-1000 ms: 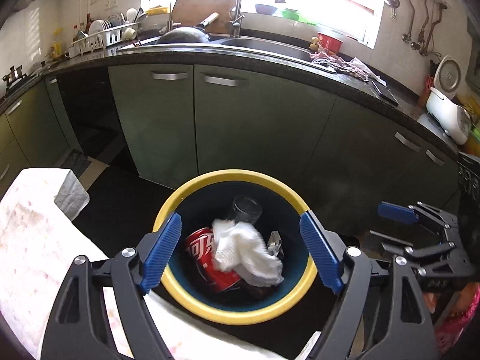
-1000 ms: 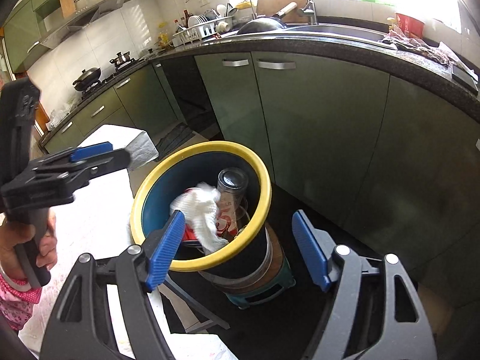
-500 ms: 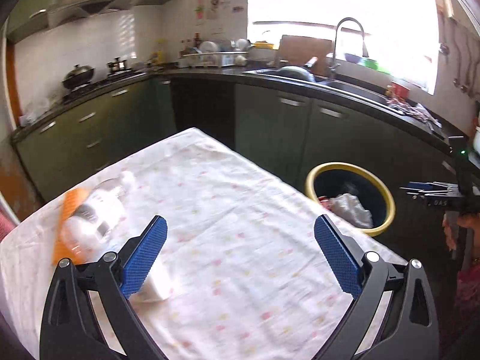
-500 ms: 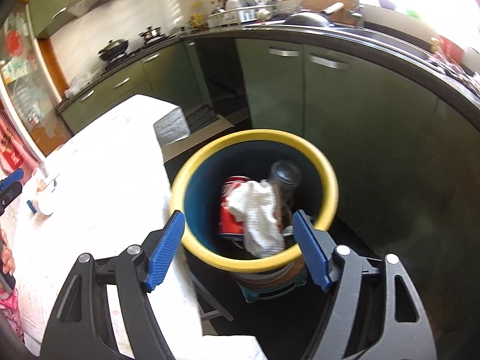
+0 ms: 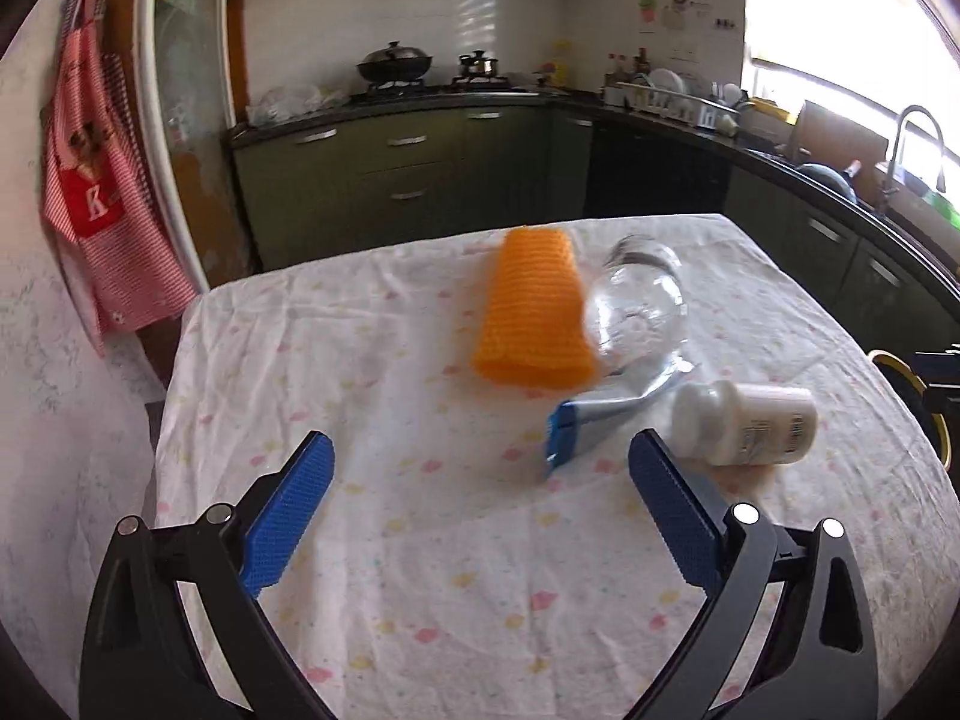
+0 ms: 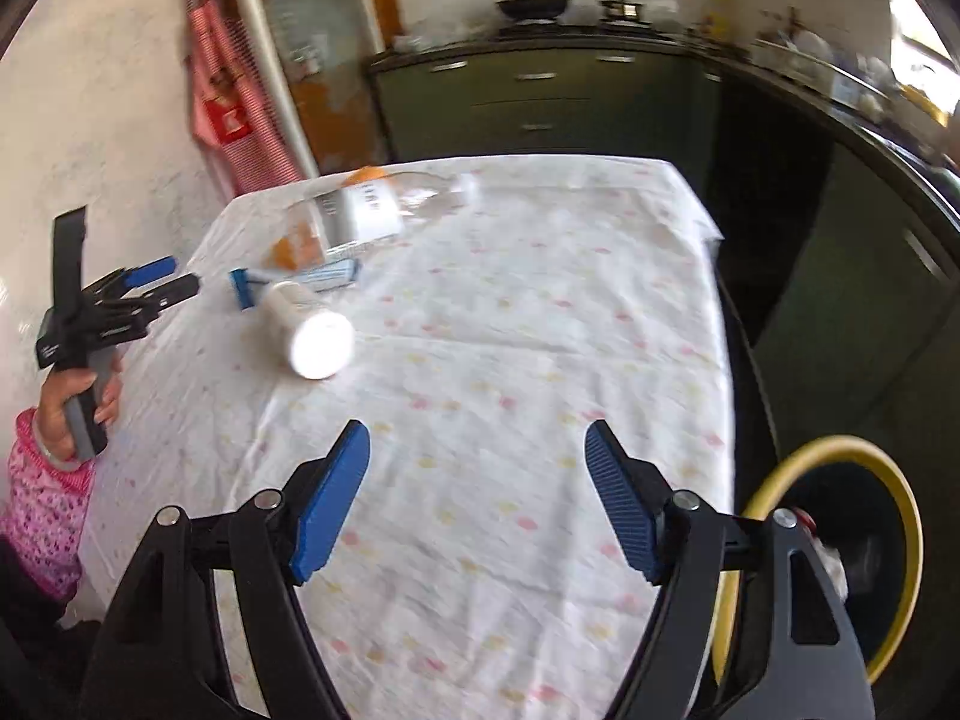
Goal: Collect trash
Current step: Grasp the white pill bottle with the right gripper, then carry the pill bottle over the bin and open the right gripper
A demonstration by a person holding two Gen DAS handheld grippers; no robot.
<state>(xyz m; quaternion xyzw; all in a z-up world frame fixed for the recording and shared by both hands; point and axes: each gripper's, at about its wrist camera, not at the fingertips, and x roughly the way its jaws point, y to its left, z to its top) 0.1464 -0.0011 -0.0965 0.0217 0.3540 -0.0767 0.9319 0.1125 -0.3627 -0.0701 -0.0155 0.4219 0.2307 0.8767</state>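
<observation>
Both wrist cameras look down and forward over the cloth-covered surface (image 5: 420, 540) toward the stove counter (image 5: 420, 99). The left sits nearer the white bottle (image 5: 744, 423); both views share it.

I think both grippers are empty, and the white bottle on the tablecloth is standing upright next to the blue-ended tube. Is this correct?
Not quite. The white bottle is lying on its side, not standing upright, as the left wrist view shows. The rest holds: it is next to the blue-ended tube on the tablecloth, and the left gripper and right gripper are empty.
</observation>
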